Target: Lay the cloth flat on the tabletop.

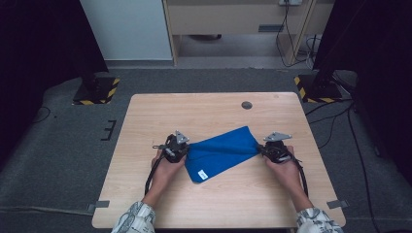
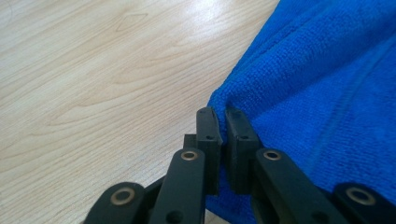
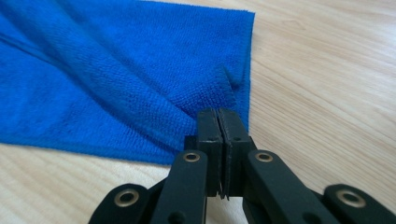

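I have one wooden table (image 1: pixel 145 194) in front of me, and on it one blue cloth (image 1: pixel 221 153), lying near the middle between my two hands. It rests partly doubled over, its near corner with a small white tag (image 1: pixel 203 174) pointing toward me and its far corner fanning out toward the right.

I judge the work to be folding or laying out this cloth, and it is midway: both ends are already caught, but the fabric is bunched and creased, so it has yet to be drawn flat or brought over into a neat fold.

My left gripper (image 2: pixel 223 122) has its jaws clamped on the cloth's left edge. My right gripper (image 3: pixel 218 120) has its jaws pressed together, pinching a gathered bit of the right edge.

Count: one table, one cloth, one tag, two grippers.
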`<state>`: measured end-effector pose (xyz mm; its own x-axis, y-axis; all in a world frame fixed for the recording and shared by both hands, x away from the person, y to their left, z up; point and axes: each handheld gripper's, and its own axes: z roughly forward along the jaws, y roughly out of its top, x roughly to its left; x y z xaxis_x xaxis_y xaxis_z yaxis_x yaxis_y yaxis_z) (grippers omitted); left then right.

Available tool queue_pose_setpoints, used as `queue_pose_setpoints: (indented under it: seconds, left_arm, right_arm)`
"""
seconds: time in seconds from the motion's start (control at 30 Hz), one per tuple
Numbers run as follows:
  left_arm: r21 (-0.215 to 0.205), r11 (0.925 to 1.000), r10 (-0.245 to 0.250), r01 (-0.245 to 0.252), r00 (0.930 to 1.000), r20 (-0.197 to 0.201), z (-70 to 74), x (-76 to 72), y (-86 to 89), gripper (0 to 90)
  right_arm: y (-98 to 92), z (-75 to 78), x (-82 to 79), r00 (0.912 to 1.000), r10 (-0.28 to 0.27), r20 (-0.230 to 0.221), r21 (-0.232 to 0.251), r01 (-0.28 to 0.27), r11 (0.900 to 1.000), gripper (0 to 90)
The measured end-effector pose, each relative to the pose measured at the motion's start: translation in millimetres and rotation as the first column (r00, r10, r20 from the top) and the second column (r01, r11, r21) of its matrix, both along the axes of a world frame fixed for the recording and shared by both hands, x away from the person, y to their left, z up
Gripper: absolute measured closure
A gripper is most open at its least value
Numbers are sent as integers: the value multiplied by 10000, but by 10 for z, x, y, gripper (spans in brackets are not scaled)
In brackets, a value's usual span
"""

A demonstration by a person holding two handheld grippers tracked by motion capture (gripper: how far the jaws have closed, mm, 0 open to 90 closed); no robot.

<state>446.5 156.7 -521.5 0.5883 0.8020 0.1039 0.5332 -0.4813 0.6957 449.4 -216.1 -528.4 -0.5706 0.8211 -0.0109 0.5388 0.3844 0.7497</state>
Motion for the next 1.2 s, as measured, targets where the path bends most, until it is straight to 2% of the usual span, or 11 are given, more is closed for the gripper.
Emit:
queue_pose_setpoints:
  seconds: [0.13, 0.27, 0.4, 0.53, 0.63, 0.67, 0.73, 0.77, 0.97, 1.07, 1.2]
  left_arm:
    - [-180, 9998, -33, 31, 10000, -83, -23, 36, 21, 850]
    - [-266, 9995, -180, 177, 9998, -129, -29, 31, 31, 854]
    - [-358, 9984, -456, 448, 9987, -218, -26, 28, 39, 856]
    - [-499, 9970, -602, 593, 9980, -173, -30, 41, 53, 846]
    - [-698, 9963, -498, 501, 9987, 58, -13, 43, 70, 767]
    - [-788, 9959, -425, 442, 9988, 223, 11, 33, 80, 691]
    - [-1039, 9938, -339, 398, 9978, 577, 80, -1, 109, 659]
    - [-1152, 9932, -76, 178, 9960, 885, 149, -48, 132, 590]
    - [-1254, 9918, -90, 253, 9917, 1283, 236, -230, 163, 564]
    - [-1308, 9905, -273, 421, 9933, 1125, 219, -352, 150, 597]
    - [-719, 9953, -573, 647, 9933, 1004, 170, -477, 58, 598]
  right_arm:
    - [43, -26, 44, 9999, 77, -152, -212, -80, 9997, 888]
    - [55, 0, 1, 9990, 299, -335, -450, -314, 9985, 891]
    - [46, 23, -117, 9965, 632, -550, -572, -663, 9962, 892]
    - [16, 30, -325, 9937, 828, -754, -340, -856, 9958, 891]
    - [3, 26, -457, 9925, 974, -733, -183, -990, 9949, 890]
    - [-6, 43, -475, 9927, 997, -685, -51, -1003, 9949, 890]
    - [-5, 61, -476, 9933, 941, -668, 94, -937, 9956, 889]
    - [-8, 98, -475, 9940, 961, -525, 263, -949, 9951, 889]
    - [1, 142, -483, 9946, 977, -356, 413, -962, 9945, 889]
    - [-5, 148, -468, 9942, 1025, -324, 394, -1012, 9941, 888]
    - [-33, 152, -464, 9950, 960, -270, 454, -947, 9945, 888]
